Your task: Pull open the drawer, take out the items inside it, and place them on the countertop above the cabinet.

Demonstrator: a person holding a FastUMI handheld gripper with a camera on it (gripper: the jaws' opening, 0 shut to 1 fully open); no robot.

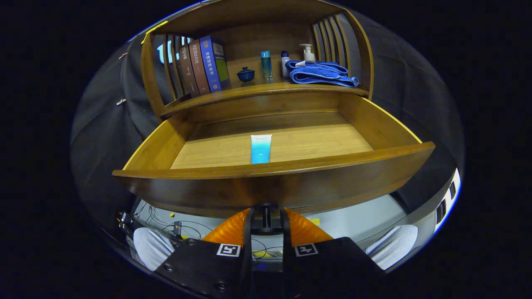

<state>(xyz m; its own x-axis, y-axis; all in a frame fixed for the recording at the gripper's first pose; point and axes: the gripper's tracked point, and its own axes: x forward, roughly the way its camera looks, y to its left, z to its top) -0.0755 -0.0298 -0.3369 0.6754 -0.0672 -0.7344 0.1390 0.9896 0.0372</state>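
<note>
The drawer (274, 182) stands pulled well out, its front panel spanning the middle of the frame. On its wooden floor lies one item, a blue-and-white squeeze tube (261, 148), lengthwise, with its white end pointing toward the back and its blue end hidden behind the front panel. It looks light and soft-walled, probably a little slick, so a gentle pinch across its flat mid-body seems safest; too hard a squeeze could dent it.

The hand-held gripper (266, 216) sits low at the bottom centre, below the drawer front, with its fingers drawn narrow around the small dark knob (266, 220) there; whether both press on it I cannot tell.

Above, the counter (257, 89) carries books (203, 66), a small blue lidded cup (245, 74), bottles (266, 64) and a folded blue towel (322, 72).
</note>
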